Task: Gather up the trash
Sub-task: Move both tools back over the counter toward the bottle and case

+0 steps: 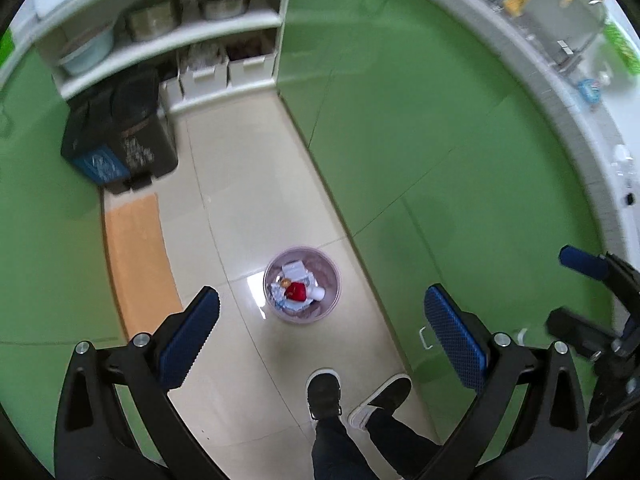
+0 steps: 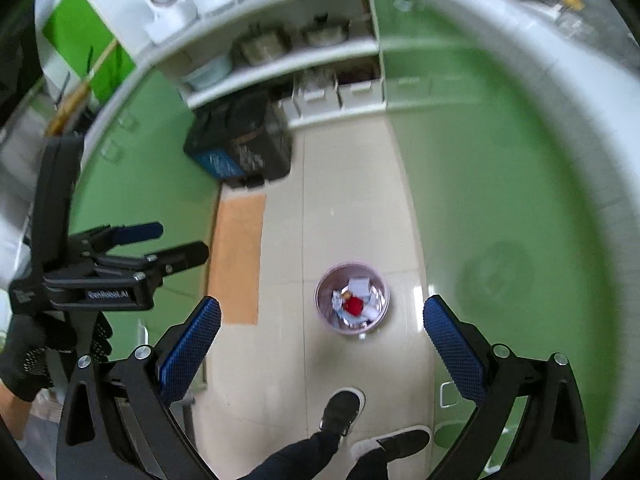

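A small pale pink waste bin (image 1: 302,285) stands on the tiled floor, holding crumpled paper, white scraps and a red item (image 1: 296,291). It also shows in the right wrist view (image 2: 352,298). My left gripper (image 1: 322,312) is open and empty, high above the floor, looking down on the bin. My right gripper (image 2: 322,322) is open and empty, also high above the bin. The right gripper shows at the right edge of the left wrist view (image 1: 576,292). The left gripper shows at the left of the right wrist view (image 2: 160,246).
Green cabinet fronts (image 1: 420,128) line both sides of the narrow floor. A dark pedal bin (image 1: 120,136) stands at the far end beside open shelves (image 1: 168,40) with pots. An orange mat (image 1: 138,260) lies at the left. The person's feet (image 1: 324,392) stand below the grippers.
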`<move>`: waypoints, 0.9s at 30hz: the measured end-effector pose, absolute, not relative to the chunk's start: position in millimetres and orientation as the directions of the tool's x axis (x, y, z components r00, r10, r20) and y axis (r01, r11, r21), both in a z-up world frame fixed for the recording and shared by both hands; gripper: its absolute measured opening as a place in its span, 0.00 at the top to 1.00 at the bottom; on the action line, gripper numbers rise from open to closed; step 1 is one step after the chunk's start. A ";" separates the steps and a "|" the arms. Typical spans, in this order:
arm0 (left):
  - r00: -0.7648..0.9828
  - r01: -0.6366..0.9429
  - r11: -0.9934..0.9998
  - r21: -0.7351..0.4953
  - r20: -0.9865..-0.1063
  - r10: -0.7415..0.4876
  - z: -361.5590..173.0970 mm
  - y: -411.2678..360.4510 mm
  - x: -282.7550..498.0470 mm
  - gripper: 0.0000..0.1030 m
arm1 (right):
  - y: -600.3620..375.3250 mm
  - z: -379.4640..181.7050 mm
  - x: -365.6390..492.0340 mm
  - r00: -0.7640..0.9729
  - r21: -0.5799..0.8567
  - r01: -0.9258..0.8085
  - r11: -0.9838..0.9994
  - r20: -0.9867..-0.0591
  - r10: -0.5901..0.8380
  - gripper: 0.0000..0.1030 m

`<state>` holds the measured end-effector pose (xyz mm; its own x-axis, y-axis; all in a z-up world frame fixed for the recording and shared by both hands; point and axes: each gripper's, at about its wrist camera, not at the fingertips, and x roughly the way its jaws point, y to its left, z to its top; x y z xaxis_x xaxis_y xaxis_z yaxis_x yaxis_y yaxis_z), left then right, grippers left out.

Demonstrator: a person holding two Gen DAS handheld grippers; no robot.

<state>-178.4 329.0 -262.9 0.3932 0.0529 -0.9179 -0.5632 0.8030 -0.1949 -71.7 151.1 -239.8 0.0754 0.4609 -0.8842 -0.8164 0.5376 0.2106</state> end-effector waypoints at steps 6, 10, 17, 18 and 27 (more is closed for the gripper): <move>0.460 -0.493 0.849 -0.193 -0.885 0.066 -185.4 300.2 -162.3 0.03 | 100.6 -163.8 -51.5 0.196 0.186 -0.770 0.610 -0.841 0.504 0.06; 0.501 -0.435 0.880 -0.191 -0.863 0.061 -145.0 279.5 -145.9 0.03 | 54.1 -127.7 -31.3 0.290 0.160 -0.717 0.678 -0.817 0.499 0.06; 0.560 -0.327 0.928 -0.179 -0.828 0.038 -95.4 229.5 -107.7 0.03 | -28.6 -89.6 -3.7 0.420 0.144 -0.594 0.791 -0.784 0.457 0.06; 0.565 -0.309 0.934 -0.180 -0.824 0.029 -91.2 221.7 -100.3 0.03 | -43.2 -86.0 1.6 0.440 0.141 -0.571 0.809 -0.779 0.447 0.06; 0.595 -0.128 0.974 -0.188 -0.800 -0.076 -69.5 144.3 -23.7 0.03 | -131.5 -70.5 32.6 0.521 0.132 -0.434 0.891 -0.770 0.368 0.06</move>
